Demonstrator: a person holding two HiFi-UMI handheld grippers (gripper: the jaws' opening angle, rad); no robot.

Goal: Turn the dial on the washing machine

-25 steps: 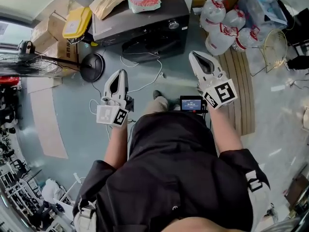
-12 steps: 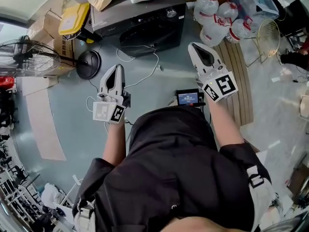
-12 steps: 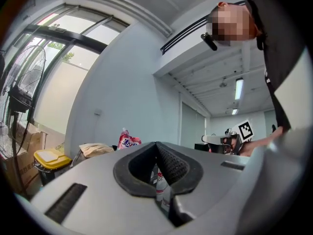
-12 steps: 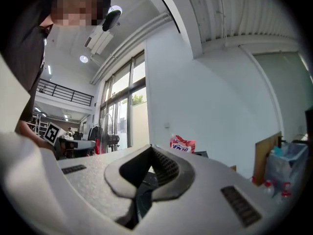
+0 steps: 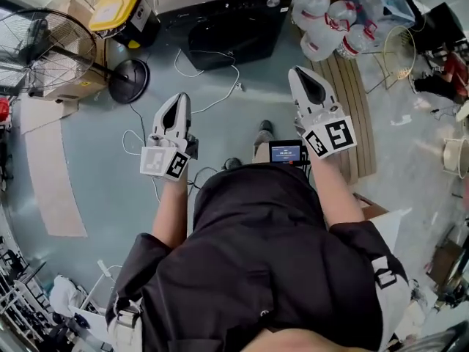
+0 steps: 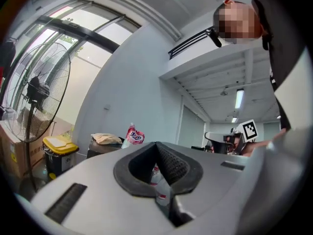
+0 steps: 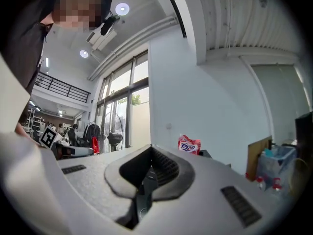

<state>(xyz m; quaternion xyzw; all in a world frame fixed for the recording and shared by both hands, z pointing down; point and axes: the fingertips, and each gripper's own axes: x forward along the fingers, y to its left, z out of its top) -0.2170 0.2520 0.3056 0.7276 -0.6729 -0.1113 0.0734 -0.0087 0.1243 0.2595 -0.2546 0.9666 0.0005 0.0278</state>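
The dark washing machine (image 5: 220,20) stands at the top of the head view, its round dial (image 5: 273,1) at the upper right of its front. Both grippers are held level in front of the person's body, well short of the machine. My left gripper (image 5: 179,103) is shut and holds nothing. My right gripper (image 5: 300,74) is shut too, with nothing in it. In the left gripper view the machine (image 6: 105,150) shows far off with a pink pouch (image 6: 133,135) on top. The right gripper view shows that pouch (image 7: 189,145) as well.
A standing fan (image 5: 44,46) with a round base (image 5: 126,79) is at the left, a yellow-lidded bin (image 5: 117,9) beside the machine. White cables (image 5: 212,86) lie on the floor before it. Large water bottles (image 5: 322,28) and wooden boards (image 5: 363,101) are at the right.
In the head view the washing machine has slid toward the top edge and the fan has come further into view. Both grippers travelled with the walking person and stayed shut.
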